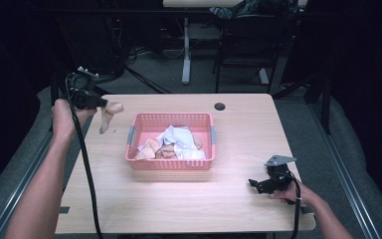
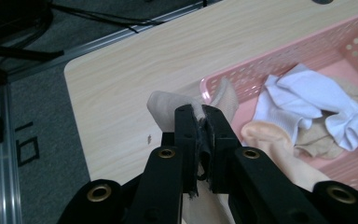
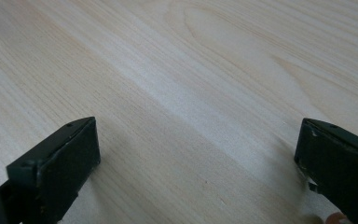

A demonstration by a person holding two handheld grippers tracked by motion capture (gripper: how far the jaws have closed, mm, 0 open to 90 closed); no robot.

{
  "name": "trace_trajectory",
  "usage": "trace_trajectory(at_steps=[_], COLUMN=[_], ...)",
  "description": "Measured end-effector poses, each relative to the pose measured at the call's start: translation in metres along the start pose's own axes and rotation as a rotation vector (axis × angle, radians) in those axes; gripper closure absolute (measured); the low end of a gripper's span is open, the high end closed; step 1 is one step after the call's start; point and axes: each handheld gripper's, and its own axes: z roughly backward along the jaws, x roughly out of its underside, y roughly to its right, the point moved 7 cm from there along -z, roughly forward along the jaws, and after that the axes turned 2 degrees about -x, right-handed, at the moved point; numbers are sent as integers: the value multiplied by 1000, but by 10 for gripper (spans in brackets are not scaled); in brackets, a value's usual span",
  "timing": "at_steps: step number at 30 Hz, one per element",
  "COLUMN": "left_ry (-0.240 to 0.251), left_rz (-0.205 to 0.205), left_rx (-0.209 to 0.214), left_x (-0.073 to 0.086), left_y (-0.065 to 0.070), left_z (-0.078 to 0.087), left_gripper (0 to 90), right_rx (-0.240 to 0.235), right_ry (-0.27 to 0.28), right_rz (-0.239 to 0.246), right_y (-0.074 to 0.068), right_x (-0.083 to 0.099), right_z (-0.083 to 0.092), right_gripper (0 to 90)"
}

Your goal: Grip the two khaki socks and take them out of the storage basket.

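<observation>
Left claw (image 1: 99, 103) clamped on beige sock (image 1: 107, 117), hanging at 9 o'clock of pink basket (image 1: 170, 164); right claw (image 1: 256, 184) open, idle; next: lay sock on worktop (image 1: 238, 134).

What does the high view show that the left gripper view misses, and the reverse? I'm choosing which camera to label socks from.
High view alone: the right gripper resting low on the light wooden table, and the beige sock dangling beside the pink perforated plastic basket. Left gripper view alone: the left gripper pinching that sock's fabric, plus ribbing on the white socks. Both share the basket, its heap of socks and the tabletop.
</observation>
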Motion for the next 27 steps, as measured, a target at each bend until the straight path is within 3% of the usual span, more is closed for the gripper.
trace_trajectory(at_steps=[12,20,27], left_ry=[-62,-96,-143], left_rz=[71,110,118], left_rx=[-10,-4,13], left_x=[34,52,70], left_y=[-25,-31,-30], left_z=[-17,-35,-55], left_gripper=[852,852,852], right_rx=[0,1,0], right_ry=[2,1,1], right_rz=[-1,-1,-1], right_y=[0,0,0], right_x=[0,0,0], right_z=[0,0,0], right_gripper=[0,0,0])
